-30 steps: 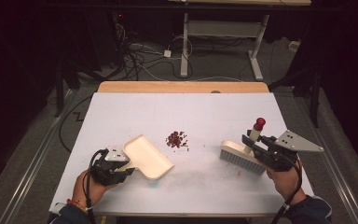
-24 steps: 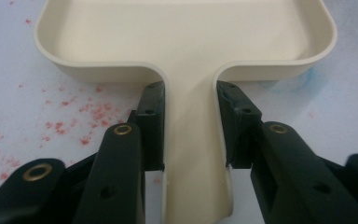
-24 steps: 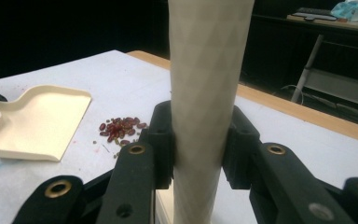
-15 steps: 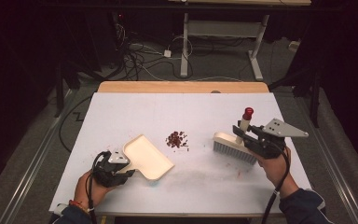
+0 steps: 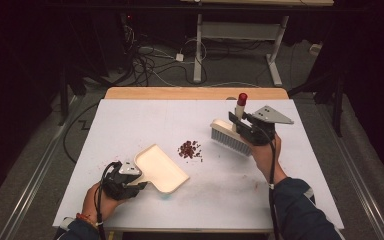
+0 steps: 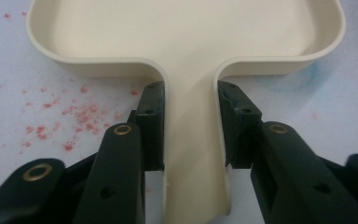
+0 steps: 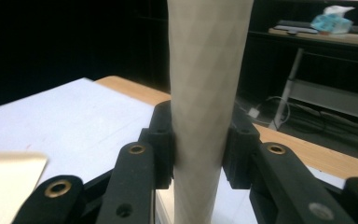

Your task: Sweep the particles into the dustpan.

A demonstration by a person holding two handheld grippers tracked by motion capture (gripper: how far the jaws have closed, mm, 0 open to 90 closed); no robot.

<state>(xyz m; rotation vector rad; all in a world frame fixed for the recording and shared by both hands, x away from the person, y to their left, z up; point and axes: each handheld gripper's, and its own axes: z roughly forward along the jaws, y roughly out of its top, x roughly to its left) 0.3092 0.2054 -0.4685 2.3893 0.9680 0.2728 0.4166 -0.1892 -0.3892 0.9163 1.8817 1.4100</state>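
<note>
Brush (faceted cream handle, bristles down)

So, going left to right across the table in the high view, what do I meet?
Left gripper → dustpan → red crumbs → brush → right gripper.

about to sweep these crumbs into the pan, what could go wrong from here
The brush sits beyond the red crumbs from the dustpan, so a fast stroke may scatter them past its open edge. The left gripper clamps only the dustpan's narrow handle, so a push could pivot it. Red dust beside the handle may smear.
</note>
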